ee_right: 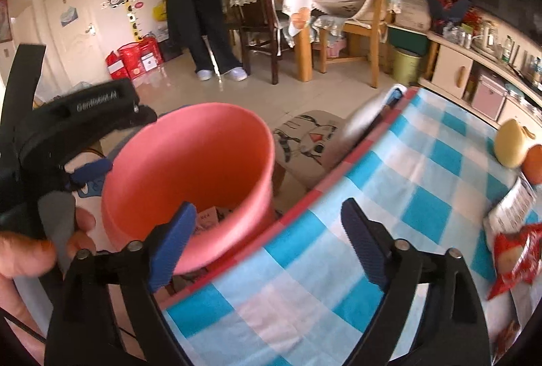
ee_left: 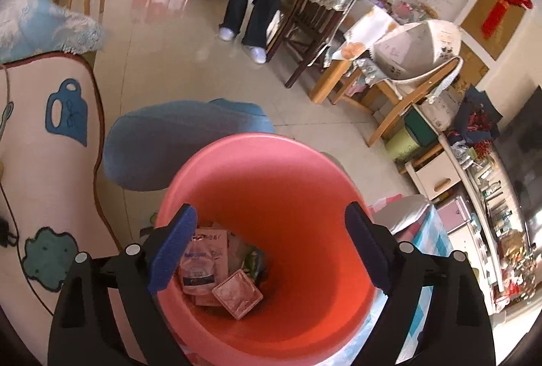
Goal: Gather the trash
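From my right tool's camera, the red snack packet (ee_right: 515, 259) on the worktop (ee_right: 338, 281) runs off the picture's right edge, and the print on the white wrapper (ee_right: 513, 203) above it is too blurred for me to read. The pink bin (ee_right: 189, 169) hides most of its trash behind its near wall. In my left view, the pouch (ee_left: 200, 264) lettering inside stays illegible.

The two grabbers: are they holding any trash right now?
No. The left gripper gapes empty over the pink bin; the right gripper is open and empty too.
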